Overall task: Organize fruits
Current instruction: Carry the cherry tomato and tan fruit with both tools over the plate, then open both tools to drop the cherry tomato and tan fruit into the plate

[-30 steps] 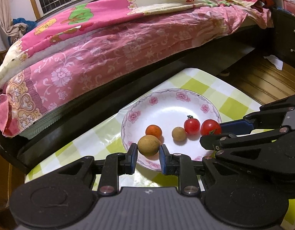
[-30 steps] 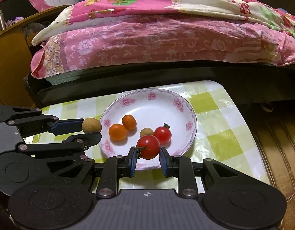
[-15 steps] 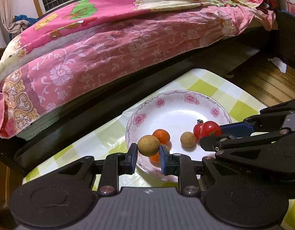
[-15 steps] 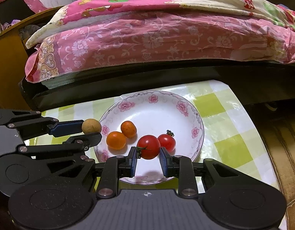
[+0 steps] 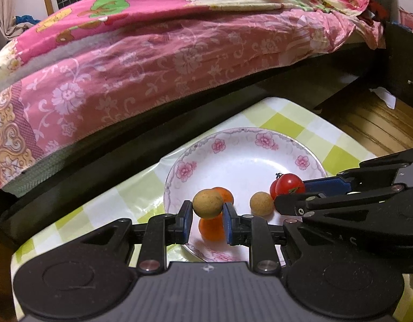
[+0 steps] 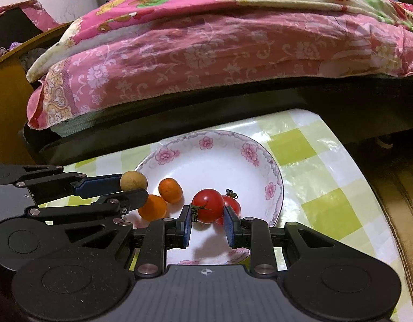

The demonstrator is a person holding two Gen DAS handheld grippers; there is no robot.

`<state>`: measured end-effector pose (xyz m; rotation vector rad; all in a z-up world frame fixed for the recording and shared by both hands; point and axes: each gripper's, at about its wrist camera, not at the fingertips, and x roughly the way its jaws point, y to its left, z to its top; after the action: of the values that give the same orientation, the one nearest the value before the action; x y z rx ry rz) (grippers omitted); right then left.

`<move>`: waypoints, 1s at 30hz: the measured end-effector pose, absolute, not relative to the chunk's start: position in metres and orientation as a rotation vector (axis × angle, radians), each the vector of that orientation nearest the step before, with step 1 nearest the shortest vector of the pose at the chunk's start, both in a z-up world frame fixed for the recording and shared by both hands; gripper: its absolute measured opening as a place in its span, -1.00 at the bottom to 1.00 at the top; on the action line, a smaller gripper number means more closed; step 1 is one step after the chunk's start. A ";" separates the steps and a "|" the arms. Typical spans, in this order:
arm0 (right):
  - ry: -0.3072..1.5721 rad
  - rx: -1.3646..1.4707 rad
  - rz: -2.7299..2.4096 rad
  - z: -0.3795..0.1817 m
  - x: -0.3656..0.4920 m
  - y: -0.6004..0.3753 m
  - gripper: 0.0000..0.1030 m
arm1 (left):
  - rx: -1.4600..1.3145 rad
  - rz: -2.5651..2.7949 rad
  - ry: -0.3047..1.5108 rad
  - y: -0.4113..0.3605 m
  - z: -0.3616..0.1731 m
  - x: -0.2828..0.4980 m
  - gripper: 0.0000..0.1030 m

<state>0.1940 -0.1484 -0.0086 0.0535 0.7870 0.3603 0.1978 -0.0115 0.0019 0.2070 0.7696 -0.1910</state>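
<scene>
The left gripper (image 5: pixel 207 216) clamps a round tan-brown fruit (image 5: pixel 207 204) above the near edge of the white floral plate (image 5: pixel 234 158); the right gripper (image 6: pixel 208 221) pinches a red cherry tomato (image 6: pixel 208 205) there. A careless release could send either round fruit rolling off onto the green-checked tablecloth (image 6: pixel 322 187), and squeezing harder might burst the tomato.

Checked tablecloth (image 6: pixel 327 182), floral plate (image 6: pixel 271 177) apparently resting on it

Dim warm light, fisheye-bent edges, slight blur
</scene>
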 end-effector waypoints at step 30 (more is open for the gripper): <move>0.723 0.034 0.335 -0.016 0.203 -0.148 -0.47 | 0.183 -0.185 0.755 -0.012 -0.009 0.221 -0.33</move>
<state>0.2034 -0.1482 -0.0164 0.0343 0.7228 0.3345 0.2208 -0.0124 -0.0093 0.1827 0.7551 -0.1852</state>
